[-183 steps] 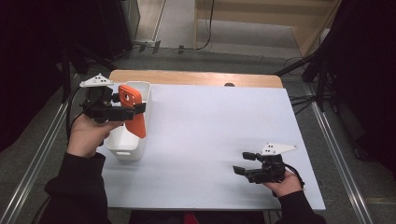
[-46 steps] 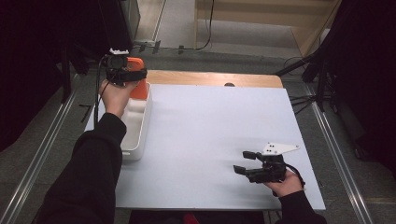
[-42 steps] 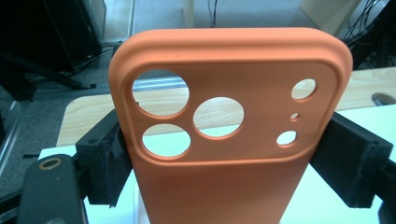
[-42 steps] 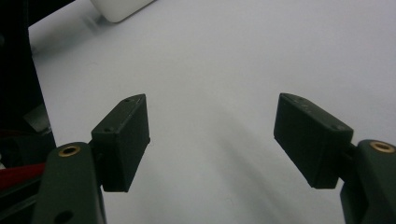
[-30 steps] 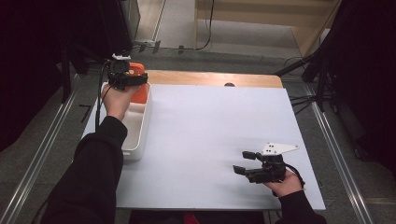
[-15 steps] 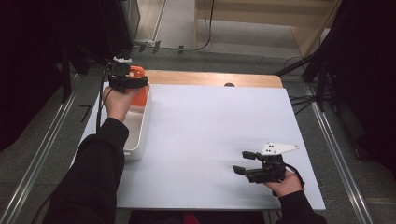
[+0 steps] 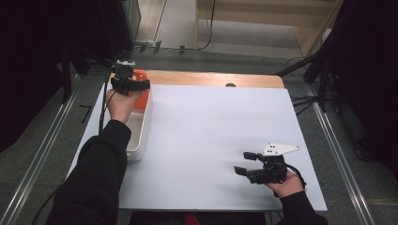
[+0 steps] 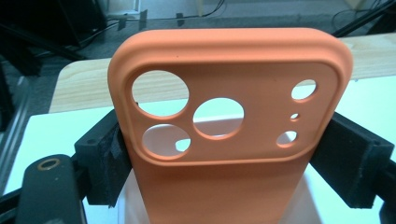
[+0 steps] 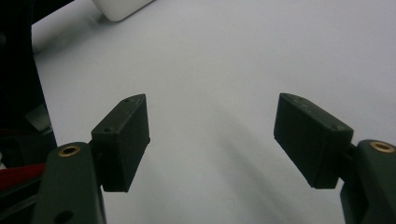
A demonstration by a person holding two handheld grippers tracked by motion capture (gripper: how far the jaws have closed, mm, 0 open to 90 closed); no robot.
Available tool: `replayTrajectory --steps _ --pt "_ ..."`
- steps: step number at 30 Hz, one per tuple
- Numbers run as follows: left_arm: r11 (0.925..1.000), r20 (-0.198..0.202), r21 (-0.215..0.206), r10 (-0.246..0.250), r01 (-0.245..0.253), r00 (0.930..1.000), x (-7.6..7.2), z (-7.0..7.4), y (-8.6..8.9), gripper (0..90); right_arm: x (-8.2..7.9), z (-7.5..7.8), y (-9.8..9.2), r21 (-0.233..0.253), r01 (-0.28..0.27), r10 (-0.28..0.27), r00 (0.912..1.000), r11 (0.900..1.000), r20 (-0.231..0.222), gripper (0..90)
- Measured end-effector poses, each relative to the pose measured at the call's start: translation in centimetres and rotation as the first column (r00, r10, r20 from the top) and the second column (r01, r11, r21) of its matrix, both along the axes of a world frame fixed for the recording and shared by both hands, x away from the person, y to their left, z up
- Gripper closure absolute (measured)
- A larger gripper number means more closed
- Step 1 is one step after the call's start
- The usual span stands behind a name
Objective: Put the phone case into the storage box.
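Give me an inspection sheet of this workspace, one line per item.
Surface: white table top with a wooden strip along its far edge.
Job's things: orange phone case, camera cutouts facing the lens, clamped by its sides; white bin at the table's left edge.
Clutter: nothing seen.
Grippers: left gripper raised over the bin's far end, shut on the case; right gripper low over bare table near the right front, jaws open, nothing between them.
Cables: one trails from the left gripper; others lie on the floor beyond.
Surroundings: metal rails on both sides, dark stands, a wooden unit behind.
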State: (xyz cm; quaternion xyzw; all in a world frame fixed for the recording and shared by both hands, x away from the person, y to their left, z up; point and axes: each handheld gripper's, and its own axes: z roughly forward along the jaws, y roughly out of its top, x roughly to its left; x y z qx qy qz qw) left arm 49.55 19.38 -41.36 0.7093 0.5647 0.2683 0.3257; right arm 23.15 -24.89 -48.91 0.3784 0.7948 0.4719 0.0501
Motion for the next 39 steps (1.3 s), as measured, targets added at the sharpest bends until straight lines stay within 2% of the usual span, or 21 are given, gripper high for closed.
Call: replayTrajectory --steps 19,24,31,34,39 --pt "0.9999 -0.011 0.014 -0.007 0.007 0.9999 0.09 -0.6 -0.33 14.8 -0.01 0.0 -0.02 0.003 0.001 -0.001 1.0 1.0 -0.001 25.6" --pt "0.9996 -0.015 0.029 -0.005 0.006 0.9999 0.19 -0.79 -0.33 14.8 -0.02 0.0 -0.03 0.003 0.002 -0.002 1.0 1.0 -0.002 25.6" --pt "0.9999 -0.01 0.017 -0.003 0.004 0.9999 0.27 -0.83 -0.35 14.6 0.0 -0.01 -0.05 0.003 0.002 -0.002 1.0 1.0 -0.003 25.6" --pt "0.9996 -0.004 0.027 0.006 -0.006 1.0 0.3 -0.85 -0.27 14.2 0.0 -0.01 -0.05 0.003 0.002 -0.002 1.0 1.0 -0.004 25.6" --pt "0.9998 0.011 0.009 0.016 -0.016 0.9998 0.28 -0.54 -0.04 11.7 -0.01 -0.01 -0.05 0.004 0.002 -0.002 1.0 1.0 -0.003 25.5"
